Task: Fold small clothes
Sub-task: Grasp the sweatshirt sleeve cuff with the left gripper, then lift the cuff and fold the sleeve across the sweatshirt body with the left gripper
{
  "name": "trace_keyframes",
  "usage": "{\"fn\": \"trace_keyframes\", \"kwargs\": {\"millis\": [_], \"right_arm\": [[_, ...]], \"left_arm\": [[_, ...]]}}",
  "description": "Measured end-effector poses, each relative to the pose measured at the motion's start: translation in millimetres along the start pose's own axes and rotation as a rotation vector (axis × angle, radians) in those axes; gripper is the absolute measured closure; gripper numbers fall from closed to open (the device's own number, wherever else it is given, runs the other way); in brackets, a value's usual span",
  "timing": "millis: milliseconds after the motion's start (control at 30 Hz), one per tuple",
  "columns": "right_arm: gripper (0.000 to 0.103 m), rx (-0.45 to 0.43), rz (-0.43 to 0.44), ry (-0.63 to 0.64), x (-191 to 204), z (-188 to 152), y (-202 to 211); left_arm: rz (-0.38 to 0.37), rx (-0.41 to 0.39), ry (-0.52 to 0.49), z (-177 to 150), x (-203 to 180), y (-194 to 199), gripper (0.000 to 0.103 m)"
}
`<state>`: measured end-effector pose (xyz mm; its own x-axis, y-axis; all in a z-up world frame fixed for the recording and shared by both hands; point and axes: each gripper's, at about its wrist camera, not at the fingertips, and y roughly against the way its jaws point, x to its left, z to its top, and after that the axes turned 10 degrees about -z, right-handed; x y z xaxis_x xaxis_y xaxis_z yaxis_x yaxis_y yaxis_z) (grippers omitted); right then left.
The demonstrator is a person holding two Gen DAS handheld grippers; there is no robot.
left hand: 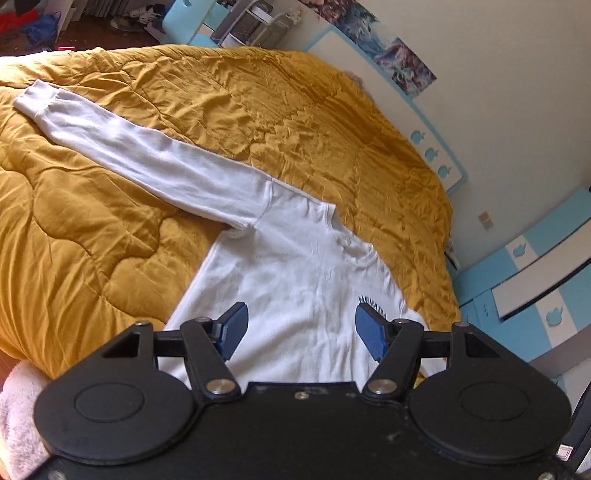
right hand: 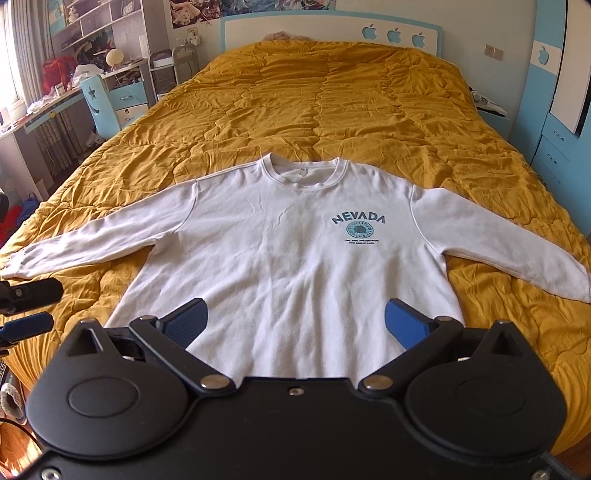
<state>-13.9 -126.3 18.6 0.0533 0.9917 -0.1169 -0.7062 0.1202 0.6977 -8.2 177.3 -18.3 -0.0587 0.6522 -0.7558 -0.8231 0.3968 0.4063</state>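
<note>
A white long-sleeved sweatshirt (right hand: pixel 288 240) with a blue "NEVADA" print (right hand: pixel 358 220) lies flat, face up, on a mustard quilt (right hand: pixel 332 96), both sleeves spread out sideways and the hem nearest me. My right gripper (right hand: pixel 295 325) is open and empty above the hem. My left gripper (left hand: pixel 301 330) is open and empty above the sweatshirt's left side (left hand: pixel 295 280); the left sleeve (left hand: pixel 122 147) stretches away from it. The left gripper's fingertips (right hand: pixel 26 310) show at the left edge of the right wrist view.
The bed has a white and blue headboard (right hand: pixel 332 31) at the far end. A desk, shelves and a blue chair (right hand: pixel 99 107) stand to the left. Blue drawers and a cabinet (right hand: pixel 557 122) stand to the right. A pink fuzzy cloth (left hand: pixel 18 413) lies at the bed's near left corner.
</note>
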Motion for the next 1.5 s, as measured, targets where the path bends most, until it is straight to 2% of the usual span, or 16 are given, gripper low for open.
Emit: {"fn": "trace_keyframes", "kwargs": {"millis": [167, 233, 333, 467, 567, 700, 833, 1067, 1133, 1167, 1367, 1500], "right_arm": [[0.0, -0.053, 0.101, 0.003, 29, 14, -11], [0.0, -0.06, 0.144, 0.016, 44, 18, -18], [0.0, -0.061, 0.203, 0.037, 68, 24, -28], [0.0, -0.02, 0.234, 0.121, 108, 30, -47], [0.0, 0.01, 0.262, 0.152, 131, 30, -55], [0.0, 0.056, 0.298, 0.183, 149, 28, -68], [0.0, 0.087, 0.3, 0.209, 158, 24, -83], [0.0, 0.149, 0.28, 0.21, 162, 23, -104], [0.0, 0.166, 0.277, 0.205, 161, 22, -108], [0.0, 0.172, 0.278, 0.206, 160, 22, -109], [0.0, 0.173, 0.269, 0.193, 152, 23, -109], [0.0, 0.168, 0.264, 0.179, 140, 23, -106]], "left_arm": [[0.007, -0.256, 0.147, 48, 74, 37, 0.035], [0.037, -0.356, 0.2, 65, 103, 47, 0.035], [0.017, -0.466, 0.271, 91, 146, 51, 0.035], [0.112, -0.56, 0.362, 122, 192, 47, 0.036], [0.147, -0.607, 0.439, 136, 222, 40, 0.037], [0.173, -0.612, 0.532, 151, 255, 23, 0.037], [0.196, -0.647, 0.526, 152, 276, 16, 0.039], [0.233, -0.685, 0.446, 160, 277, 5, 0.045], [0.241, -0.698, 0.428, 159, 279, 3, 0.066], [0.241, -0.69, 0.425, 159, 281, 2, 0.102], [0.235, -0.697, 0.454, 154, 285, 4, 0.101], [0.172, -0.711, 0.426, 158, 265, 5, 0.101]]}}
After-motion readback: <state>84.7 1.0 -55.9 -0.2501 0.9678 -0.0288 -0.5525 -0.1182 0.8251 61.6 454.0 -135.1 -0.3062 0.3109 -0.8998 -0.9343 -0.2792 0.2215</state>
